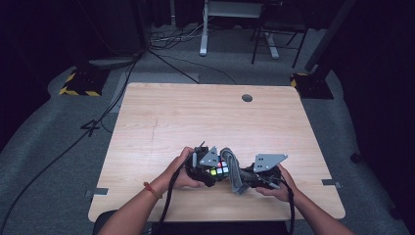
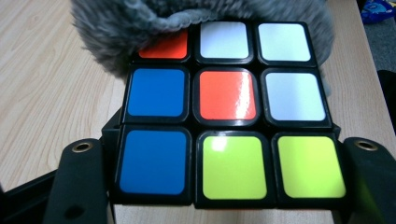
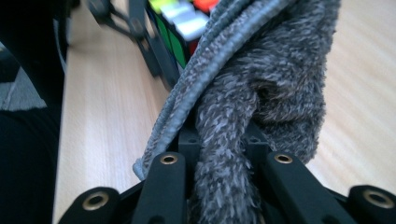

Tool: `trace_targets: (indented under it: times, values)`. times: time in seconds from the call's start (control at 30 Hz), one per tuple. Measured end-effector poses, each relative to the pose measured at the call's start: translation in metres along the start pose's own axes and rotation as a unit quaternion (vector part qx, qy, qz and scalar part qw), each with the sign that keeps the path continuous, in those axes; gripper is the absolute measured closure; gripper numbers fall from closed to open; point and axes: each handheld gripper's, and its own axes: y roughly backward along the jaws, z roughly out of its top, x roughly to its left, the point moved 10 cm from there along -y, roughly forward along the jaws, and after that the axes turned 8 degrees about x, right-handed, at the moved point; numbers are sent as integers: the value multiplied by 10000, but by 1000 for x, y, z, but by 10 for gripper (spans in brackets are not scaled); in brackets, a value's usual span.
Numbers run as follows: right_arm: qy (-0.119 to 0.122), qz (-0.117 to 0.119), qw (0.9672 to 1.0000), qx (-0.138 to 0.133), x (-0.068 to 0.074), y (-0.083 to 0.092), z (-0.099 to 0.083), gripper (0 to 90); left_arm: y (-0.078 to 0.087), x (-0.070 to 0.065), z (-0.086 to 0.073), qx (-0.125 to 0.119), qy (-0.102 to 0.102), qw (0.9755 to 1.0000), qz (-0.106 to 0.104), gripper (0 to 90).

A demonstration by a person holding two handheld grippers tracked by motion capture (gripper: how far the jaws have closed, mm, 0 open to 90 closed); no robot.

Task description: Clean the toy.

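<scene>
A twisty colour cube (image 2: 227, 95) with blue, orange, white and yellow-green tiles sits between the jaws of my left gripper (image 2: 224, 175), which is shut on it. A fuzzy grey cloth (image 2: 121, 28) drapes over the cube's top corner. My right gripper (image 3: 222, 140) is shut on that grey cloth (image 3: 280, 70), which bunches up between its black fingers (image 3: 163, 186). From the high view, both grippers meet near the table's front edge: the left gripper (image 1: 209, 172), the cube (image 1: 221, 169), the cloth (image 1: 235, 172) and the right gripper (image 1: 246, 180) lie in a row.
The light wooden table (image 1: 205, 117) has a round cable hole (image 1: 247, 98) at the back right. Cables and stand feet lie on the grey floor (image 1: 49, 147) beyond the table. A person's forearms come in from the bottom.
</scene>
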Motion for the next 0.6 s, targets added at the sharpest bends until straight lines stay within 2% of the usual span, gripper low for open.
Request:
trace_targets:
  times: [0.1, 0.17, 0.27, 0.37, 0.6]
  values:
    - [-27, -169, 9995, -253, -4, 7, 10, 768, -3, -5, 0, 53, -60, 9999, -118, 336]
    - [-81, -253, 9992, -294, -7, 7, 12, 768, -3, -8, 2, 38, -118, 9998, -166, 336]
    - [-131, -373, 9991, -153, -13, 2, 7, 770, 0, -9, 4, -49, -93, 9997, -200, 335]
    - [-181, -381, 9991, 70, -14, -6, -2, 771, 4, -8, 6, -118, -72, 9998, -162, 335]
    - [-192, -138, 9994, 232, -4, -11, -12, 772, 16, -3, 11, -377, 26, 9993, -47, 335]
